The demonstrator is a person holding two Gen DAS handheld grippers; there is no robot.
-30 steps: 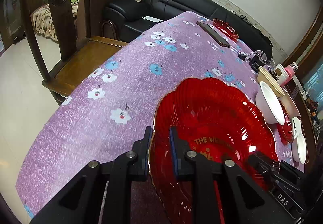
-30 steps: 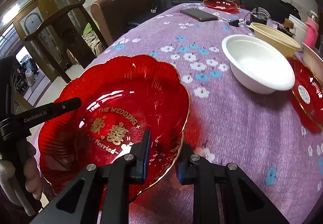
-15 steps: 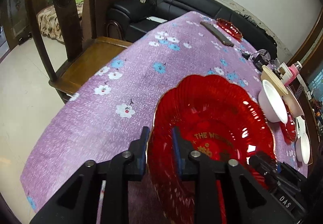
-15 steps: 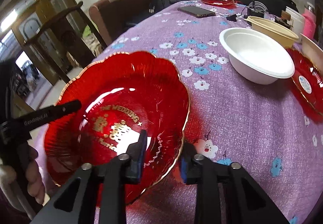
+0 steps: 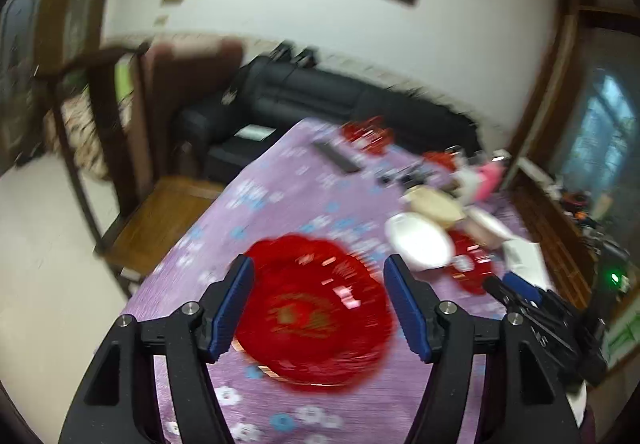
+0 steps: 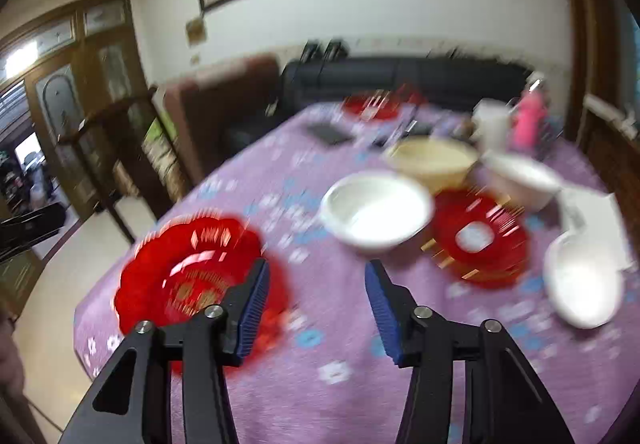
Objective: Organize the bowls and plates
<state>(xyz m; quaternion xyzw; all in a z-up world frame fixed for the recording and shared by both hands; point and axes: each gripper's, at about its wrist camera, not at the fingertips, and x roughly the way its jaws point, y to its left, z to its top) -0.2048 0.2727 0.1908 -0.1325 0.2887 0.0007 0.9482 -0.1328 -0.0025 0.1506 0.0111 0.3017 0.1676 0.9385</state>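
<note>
A large red scalloped wedding plate (image 5: 316, 308) lies flat on the purple flowered tablecloth (image 5: 280, 203), near its front left corner. It also shows in the right wrist view (image 6: 192, 276). My left gripper (image 5: 324, 308) is open and empty, raised above the plate. My right gripper (image 6: 316, 312) is open and empty, raised above the cloth just right of the plate. A white bowl (image 6: 376, 211), a smaller red plate (image 6: 480, 240), a tan bowl (image 6: 432, 159) and two more white bowls (image 6: 520, 179) (image 6: 580, 284) sit further right. Both views are motion-blurred.
A far red plate (image 6: 376, 103) and a dark phone (image 6: 328, 133) lie at the table's back. A pink bottle (image 6: 528, 119) and white cup (image 6: 492, 123) stand back right. A wooden chair (image 5: 160, 211) and black sofa (image 5: 320, 99) are left and behind.
Both grippers have let go of the red plate and opened. Both have pulled up and back, so the plate now lies on the cloth and more of the room shows.
</note>
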